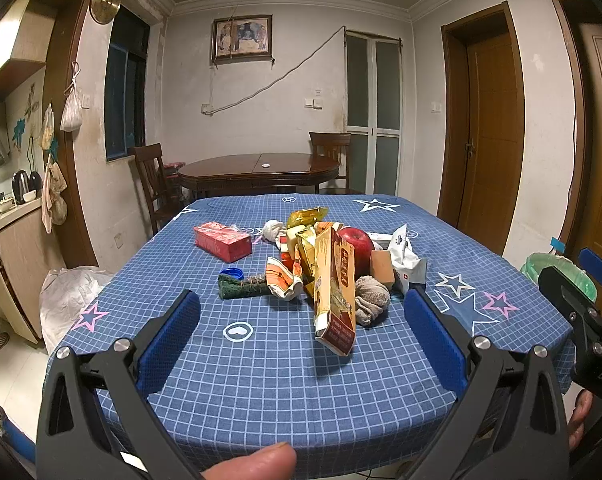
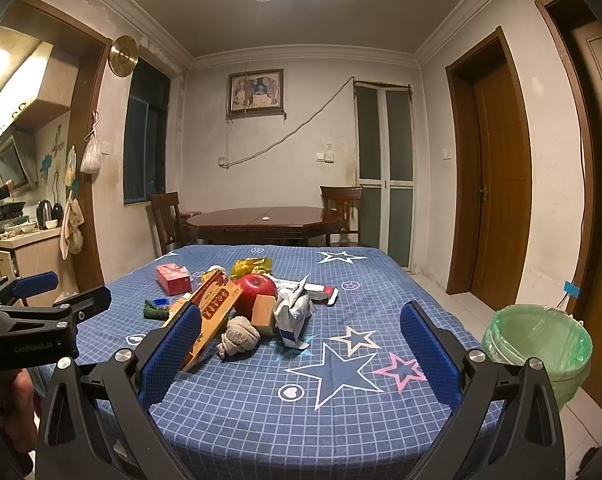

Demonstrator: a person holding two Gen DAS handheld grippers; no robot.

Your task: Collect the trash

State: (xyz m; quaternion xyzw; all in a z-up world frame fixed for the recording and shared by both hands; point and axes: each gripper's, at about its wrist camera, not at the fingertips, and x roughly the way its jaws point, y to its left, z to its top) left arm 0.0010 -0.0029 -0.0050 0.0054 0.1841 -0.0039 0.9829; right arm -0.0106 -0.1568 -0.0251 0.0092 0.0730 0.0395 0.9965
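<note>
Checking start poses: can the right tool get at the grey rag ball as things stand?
Probably yes. The right tool is open and empty, the grey rag ball lies at the pile's near edge, bare tablecloth before it. The yellow carton leans close beside it.

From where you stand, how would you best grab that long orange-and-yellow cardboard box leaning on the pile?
Probably by the long orange-and-yellow cardboard box's free lower end, which juts off the pile toward us. The open left gripper faces it head-on; its fingers could close across the flat, narrow faces, coming from the near table edge.
</note>
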